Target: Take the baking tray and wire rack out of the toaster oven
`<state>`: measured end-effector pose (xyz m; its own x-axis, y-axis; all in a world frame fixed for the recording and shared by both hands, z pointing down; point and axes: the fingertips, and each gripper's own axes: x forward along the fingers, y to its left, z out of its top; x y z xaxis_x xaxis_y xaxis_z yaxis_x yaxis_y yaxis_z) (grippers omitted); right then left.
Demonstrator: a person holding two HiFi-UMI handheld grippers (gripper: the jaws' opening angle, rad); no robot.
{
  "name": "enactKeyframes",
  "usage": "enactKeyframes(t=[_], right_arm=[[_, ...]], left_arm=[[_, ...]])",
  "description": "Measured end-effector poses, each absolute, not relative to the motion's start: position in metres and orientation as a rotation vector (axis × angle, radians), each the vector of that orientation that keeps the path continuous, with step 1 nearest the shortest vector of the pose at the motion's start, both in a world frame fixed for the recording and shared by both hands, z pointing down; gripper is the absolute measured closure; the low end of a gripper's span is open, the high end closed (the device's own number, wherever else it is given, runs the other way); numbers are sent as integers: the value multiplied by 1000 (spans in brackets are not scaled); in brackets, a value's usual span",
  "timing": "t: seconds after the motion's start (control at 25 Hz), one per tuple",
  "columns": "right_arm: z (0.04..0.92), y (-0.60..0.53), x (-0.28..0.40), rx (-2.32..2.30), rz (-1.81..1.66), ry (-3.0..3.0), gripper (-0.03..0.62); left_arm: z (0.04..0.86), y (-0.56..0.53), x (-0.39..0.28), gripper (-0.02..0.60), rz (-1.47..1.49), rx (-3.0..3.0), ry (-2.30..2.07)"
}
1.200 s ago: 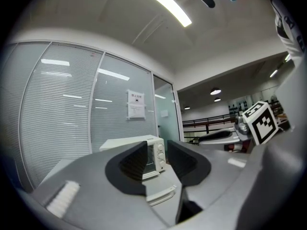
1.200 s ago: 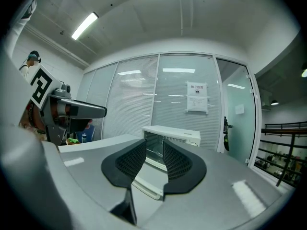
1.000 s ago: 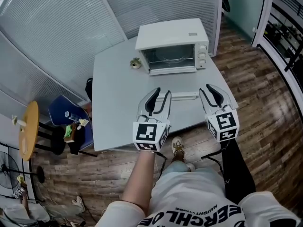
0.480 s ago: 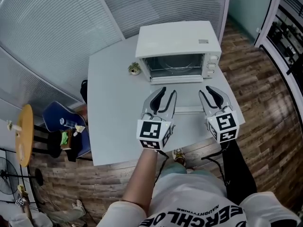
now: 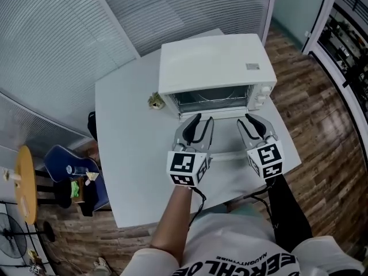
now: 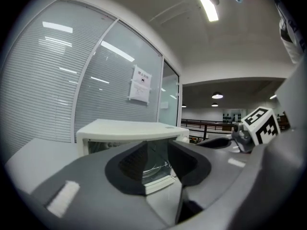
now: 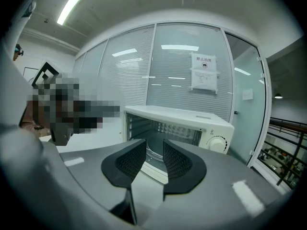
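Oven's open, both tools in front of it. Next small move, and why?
Probably ease the right tool forward into the mouth of the white toaster oven, toward the front edge of the round metal tray. The drop-down door is already down. The right tool's jaws stand apart with nothing between them. Both it and the left tool hover short of the opening.

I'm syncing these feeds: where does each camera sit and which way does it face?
Head view: on the head, steeply down at table, toaster oven; left gripper, right gripper, forearm show.
Left gripper view: on that gripper, facing the oven between open jaws; right gripper shows.
Right gripper view: on that gripper, facing the oven's cavity between open jaws.
All three share the oven.
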<state>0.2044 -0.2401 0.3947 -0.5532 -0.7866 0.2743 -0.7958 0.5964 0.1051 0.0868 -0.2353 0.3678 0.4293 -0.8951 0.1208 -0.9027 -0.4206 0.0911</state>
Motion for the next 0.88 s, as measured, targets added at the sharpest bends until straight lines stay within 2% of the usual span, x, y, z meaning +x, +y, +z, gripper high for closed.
enactKeyframes(t=[0.52,0.88], right_arm=[[447,-274,201,1365,305,-2482,503],[486,-309,195,1388,856,-2577,500]], left_arm=[[418,-275,85,391,-134,2316,-1361],[473,-302,79,391,-350,1986,-1219]])
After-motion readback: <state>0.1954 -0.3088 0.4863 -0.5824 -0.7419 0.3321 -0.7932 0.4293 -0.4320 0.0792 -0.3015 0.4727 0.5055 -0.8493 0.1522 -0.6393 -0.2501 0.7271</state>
